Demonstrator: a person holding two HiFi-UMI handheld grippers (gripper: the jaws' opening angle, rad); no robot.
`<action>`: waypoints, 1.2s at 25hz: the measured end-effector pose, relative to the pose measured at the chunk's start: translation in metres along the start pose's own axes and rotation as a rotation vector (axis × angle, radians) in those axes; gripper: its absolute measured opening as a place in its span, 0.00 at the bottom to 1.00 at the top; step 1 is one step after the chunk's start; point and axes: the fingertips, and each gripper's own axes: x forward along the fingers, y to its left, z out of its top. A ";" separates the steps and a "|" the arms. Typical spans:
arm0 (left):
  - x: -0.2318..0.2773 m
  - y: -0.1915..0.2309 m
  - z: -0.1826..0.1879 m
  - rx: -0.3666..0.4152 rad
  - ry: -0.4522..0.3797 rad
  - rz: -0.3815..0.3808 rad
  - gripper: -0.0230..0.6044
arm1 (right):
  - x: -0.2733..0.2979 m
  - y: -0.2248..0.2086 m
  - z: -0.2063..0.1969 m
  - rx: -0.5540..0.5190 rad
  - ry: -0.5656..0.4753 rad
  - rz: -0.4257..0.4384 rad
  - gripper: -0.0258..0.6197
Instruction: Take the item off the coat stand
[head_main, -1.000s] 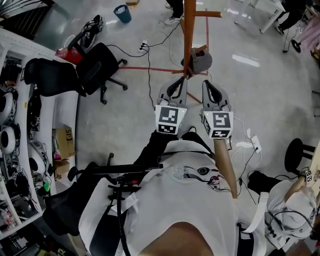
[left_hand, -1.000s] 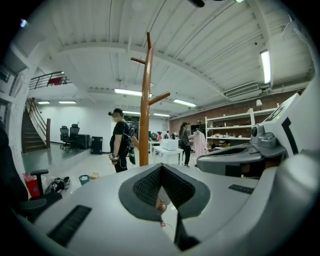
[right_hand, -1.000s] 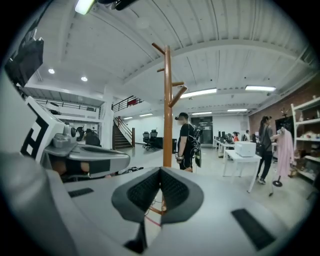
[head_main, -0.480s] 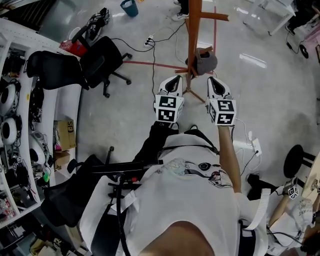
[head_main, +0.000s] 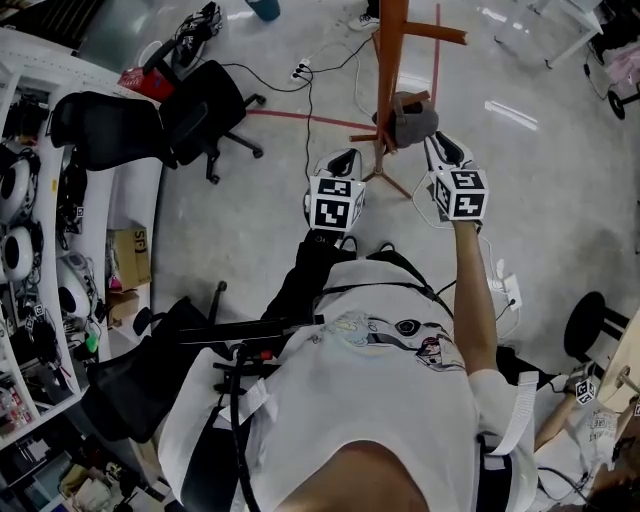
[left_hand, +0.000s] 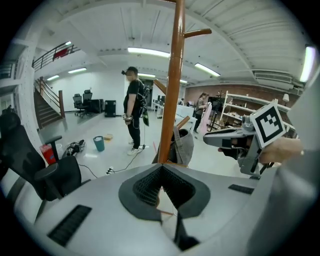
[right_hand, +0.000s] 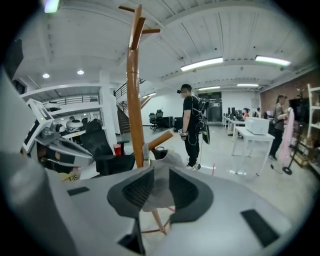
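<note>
Right gripper (head_main: 443, 147), just opening narrowly, empty beside coat stand's (head_main: 388, 60) grey cap (head_main: 412, 120); left gripper (head_main: 343, 162) closed.

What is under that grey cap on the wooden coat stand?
A slanted wooden peg sticks out past the grey cap, carrying it. The peg's part inside the cap is covered.

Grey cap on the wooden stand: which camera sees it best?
The left gripper view: the grey cap hangs in full sight beside the pole. The right gripper view half hides the cap behind the right gripper, whose jaws have just been opening. The head view shows only its top.
</note>
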 end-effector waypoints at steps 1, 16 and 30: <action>0.001 0.000 -0.001 -0.003 0.004 0.001 0.04 | 0.005 -0.004 0.001 -0.008 0.005 0.009 0.17; -0.001 0.010 -0.016 -0.026 0.031 0.035 0.04 | 0.071 -0.025 -0.003 -0.073 0.148 0.276 0.44; -0.010 0.016 -0.013 -0.028 0.018 0.042 0.04 | 0.056 -0.027 0.019 -0.095 0.104 0.223 0.07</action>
